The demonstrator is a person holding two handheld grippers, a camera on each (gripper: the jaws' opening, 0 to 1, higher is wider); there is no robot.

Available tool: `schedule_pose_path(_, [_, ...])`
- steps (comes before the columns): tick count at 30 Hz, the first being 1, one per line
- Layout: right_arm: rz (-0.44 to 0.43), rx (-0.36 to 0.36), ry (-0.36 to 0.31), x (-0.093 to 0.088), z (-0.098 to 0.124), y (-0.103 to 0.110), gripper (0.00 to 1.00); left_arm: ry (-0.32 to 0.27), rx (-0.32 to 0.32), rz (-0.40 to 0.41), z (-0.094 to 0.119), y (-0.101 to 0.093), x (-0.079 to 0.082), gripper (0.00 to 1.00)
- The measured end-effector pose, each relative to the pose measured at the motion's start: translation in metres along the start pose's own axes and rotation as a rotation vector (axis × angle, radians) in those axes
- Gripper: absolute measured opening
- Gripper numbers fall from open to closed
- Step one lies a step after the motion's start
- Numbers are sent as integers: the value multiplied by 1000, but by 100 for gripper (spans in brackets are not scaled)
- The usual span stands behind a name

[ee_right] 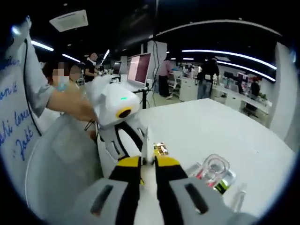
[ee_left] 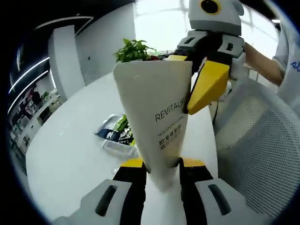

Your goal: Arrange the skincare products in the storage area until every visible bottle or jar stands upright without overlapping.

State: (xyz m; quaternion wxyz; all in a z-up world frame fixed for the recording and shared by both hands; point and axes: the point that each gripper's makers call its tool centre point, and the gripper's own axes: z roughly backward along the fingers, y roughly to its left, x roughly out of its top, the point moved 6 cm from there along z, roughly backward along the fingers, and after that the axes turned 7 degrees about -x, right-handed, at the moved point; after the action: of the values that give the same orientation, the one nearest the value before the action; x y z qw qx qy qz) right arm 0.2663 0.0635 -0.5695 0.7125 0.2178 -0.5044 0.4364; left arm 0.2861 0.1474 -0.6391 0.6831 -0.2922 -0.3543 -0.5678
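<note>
A white tube (ee_left: 157, 108) printed "REVITALIFT" stands with its flat crimped end up, above the white table (ee_left: 65, 154). My left gripper (ee_left: 161, 164) is shut on the tube's narrow lower end. My right gripper (ee_left: 190, 75) comes in from the upper right, its yellow jaws closed on the tube's top corner. In the right gripper view the tube (ee_right: 147, 143) shows edge-on as a thin white strip, pinched by my right gripper (ee_right: 148, 161). Behind it, a person's hand holds the left gripper (ee_right: 123, 136).
A clear plastic box (ee_left: 117, 140) with dark packets lies on the table behind the tube, and a potted plant (ee_left: 133, 49) stands farther back. A mesh chair (ee_left: 262, 150) is at the right. Clear jars (ee_right: 214, 169) stand near the right jaw. People work at far desks.
</note>
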Motion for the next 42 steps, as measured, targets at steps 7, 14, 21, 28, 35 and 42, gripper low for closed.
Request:
schedule_pose_path(7, [-16,3,-30,8,-2,2,10,9,20,-9,3,-3,-2,24])
schedule_pose_path(14, [-11,0,-27,10,-8,3,11,45,42,-9,8,1,-11,24])
schedule_pose_path(21, [-17,-1,-20,8,-9,4,13,63,45,2,4,0,-17,23])
schedule_pose_path(28, [-28,-28,-8,4,-2,0,16,81,48,-11,0,4,-18,25])
schedule_pose_path(35, [-47,-42,6,-1,2,-2,17,107,45,-32,-3,6,-23,25])
schedule_pose_path(42, [-49,-58,3,-2,7,-3,17,135,49,-50,-6,6,-25,24])
